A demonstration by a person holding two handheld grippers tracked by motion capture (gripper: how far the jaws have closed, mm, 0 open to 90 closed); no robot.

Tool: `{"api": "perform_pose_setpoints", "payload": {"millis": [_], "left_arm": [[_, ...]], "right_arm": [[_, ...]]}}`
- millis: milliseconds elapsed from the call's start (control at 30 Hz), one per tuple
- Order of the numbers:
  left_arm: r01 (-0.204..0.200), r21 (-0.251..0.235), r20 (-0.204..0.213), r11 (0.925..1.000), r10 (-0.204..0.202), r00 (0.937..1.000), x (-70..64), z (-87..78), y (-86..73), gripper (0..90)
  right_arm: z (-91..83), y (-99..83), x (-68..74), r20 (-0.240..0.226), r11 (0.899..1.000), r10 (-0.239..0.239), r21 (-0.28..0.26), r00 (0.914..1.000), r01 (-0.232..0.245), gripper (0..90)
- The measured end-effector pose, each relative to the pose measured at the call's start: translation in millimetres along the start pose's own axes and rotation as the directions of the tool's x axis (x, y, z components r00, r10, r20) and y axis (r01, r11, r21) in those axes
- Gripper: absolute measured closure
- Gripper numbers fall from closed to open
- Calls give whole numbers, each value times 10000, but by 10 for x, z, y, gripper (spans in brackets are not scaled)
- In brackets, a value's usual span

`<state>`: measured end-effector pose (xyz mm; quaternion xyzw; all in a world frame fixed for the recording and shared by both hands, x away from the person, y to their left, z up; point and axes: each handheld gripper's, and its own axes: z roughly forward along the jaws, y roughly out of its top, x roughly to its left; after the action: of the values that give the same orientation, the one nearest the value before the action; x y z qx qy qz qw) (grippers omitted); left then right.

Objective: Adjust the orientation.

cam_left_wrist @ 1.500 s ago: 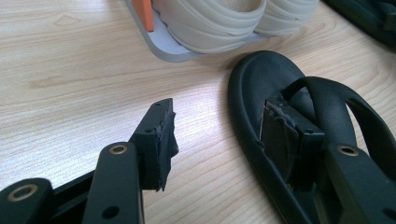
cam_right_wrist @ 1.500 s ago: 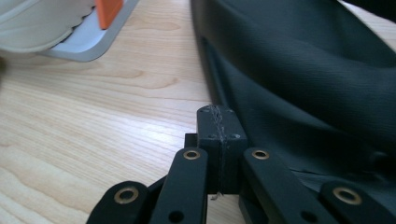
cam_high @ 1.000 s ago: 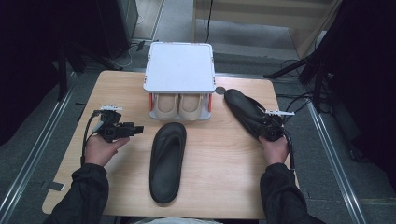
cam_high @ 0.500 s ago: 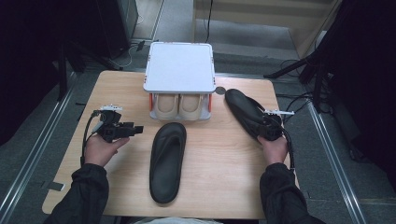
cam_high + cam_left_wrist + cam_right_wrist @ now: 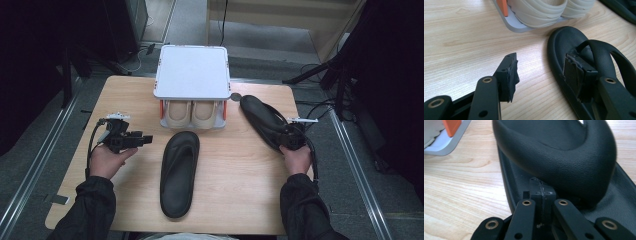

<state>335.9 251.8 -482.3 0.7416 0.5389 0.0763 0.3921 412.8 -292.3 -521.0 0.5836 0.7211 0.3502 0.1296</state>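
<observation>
A black flip-flop (image 5: 179, 170) lies sole-down at the table's middle, toe toward the rack. My left gripper (image 5: 148, 139) hovers just left of its toe, open, pointing right. In the left gripper view the left gripper (image 5: 541, 75) has one pad (image 5: 510, 75) over bare wood and the other in front of the flip-flop (image 5: 564, 42) by its strap. A second black flip-flop (image 5: 262, 120) lies slanted at the right. My right gripper (image 5: 289, 134) rests at its near end. In the right gripper view the right gripper (image 5: 541, 192) is shut, pads touching, above the footbed (image 5: 516, 177) under the strap (image 5: 564, 162).
A small rack with a white lid (image 5: 192, 70) stands at the back centre, a pair of beige shoes (image 5: 192, 112) on its lower shelf between orange posts. The wooden table (image 5: 235, 200) ends close behind the rack. Cables trail from both grippers.
</observation>
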Motion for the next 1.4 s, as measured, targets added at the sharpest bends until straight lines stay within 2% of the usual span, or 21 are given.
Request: {"api": "perform_pose_setpoints", "payload": {"millis": [200, 300, 467, 767, 967, 1167, 1300, 1400], "left_arm": [[136, -66, -47, 9999, -136, 9999, 14, -40, -31, 453], [184, -121, -87, 9998, -185, 9998, 22, -68, -53, 453], [213, -194, -200, 9996, -217, 9996, 32, -119, -104, 453], [228, -238, -366, 9995, -237, 9991, 27, -217, -216, 450], [150, -263, -486, 9995, -163, 9987, 5, -280, -295, 449], [166, -316, -538, 9994, -183, 9984, -9, -344, -351, 448], [198, -389, -606, 9990, -221, 9979, -9, -360, -364, 448], [174, -363, -564, 9992, -194, 9982, -15, -357, -361, 447]], "right_arm": [[3, 61, -125, 136, 9992, 399, 52, 9991, -399, 900], [9, 105, -207, 239, 9990, 436, 58, 9988, -438, 900], [28, 167, -357, 134, 9969, 790, -13, 9968, -790, 900], [107, 356, -527, 278, 9982, 568, 194, 9980, -574, 900], [165, 452, -619, 423, 9970, 762, 101, 9962, -767, 900], [101, 494, -574, 491, 9953, 888, 347, 9948, -906, 900], [-32, 461, -475, 119, 9936, 1112, 165, 9937, -1114, 900], [-113, 469, -330, -250, 9948, 1001, -176, 9947, -1005, 900]]}}
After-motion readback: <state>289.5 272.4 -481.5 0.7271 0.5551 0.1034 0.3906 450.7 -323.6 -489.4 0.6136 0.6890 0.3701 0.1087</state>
